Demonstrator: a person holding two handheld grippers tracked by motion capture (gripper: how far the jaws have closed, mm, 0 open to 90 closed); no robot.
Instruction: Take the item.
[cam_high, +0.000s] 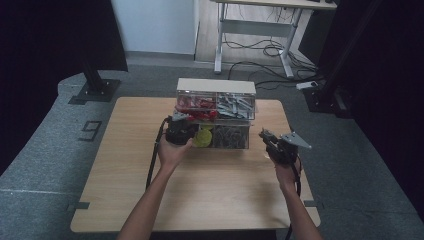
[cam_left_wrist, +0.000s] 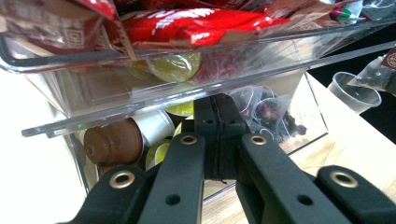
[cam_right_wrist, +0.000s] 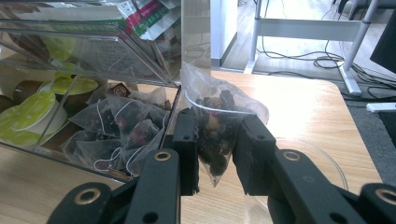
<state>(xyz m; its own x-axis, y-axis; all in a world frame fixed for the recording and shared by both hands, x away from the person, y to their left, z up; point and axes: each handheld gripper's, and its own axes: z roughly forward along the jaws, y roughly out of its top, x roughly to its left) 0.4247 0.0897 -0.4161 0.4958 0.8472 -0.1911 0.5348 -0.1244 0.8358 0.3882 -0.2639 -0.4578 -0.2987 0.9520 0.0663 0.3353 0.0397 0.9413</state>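
A clear two-tier organiser (cam_high: 215, 112) stands at the back middle of the wooden table (cam_high: 210, 195). Its upper drawer (cam_left_wrist: 140, 100) holds red packets (cam_left_wrist: 196, 23); the lower level holds coffee capsules (cam_left_wrist: 114, 142) and tea bags (cam_right_wrist: 121, 121). My left gripper (cam_high: 180, 127) (cam_left_wrist: 217, 107) is shut, its jaws pressed together just under the upper drawer's front, at the lower level. I cannot tell whether it pinches anything. My right gripper (cam_high: 265, 136) (cam_right_wrist: 218, 121) is shut on a clear pyramid tea bag (cam_right_wrist: 219, 105) of dark dried flowers, right of the organiser, above a clear plastic cup (cam_right_wrist: 308, 161) (cam_left_wrist: 355, 91).
Bare tabletop lies in front of both hands. Beyond the table stand a white desk frame (cam_high: 260, 30) with loose cables on the floor and a black stand base (cam_high: 95, 87) at the left. Dark curtains hang on both sides.
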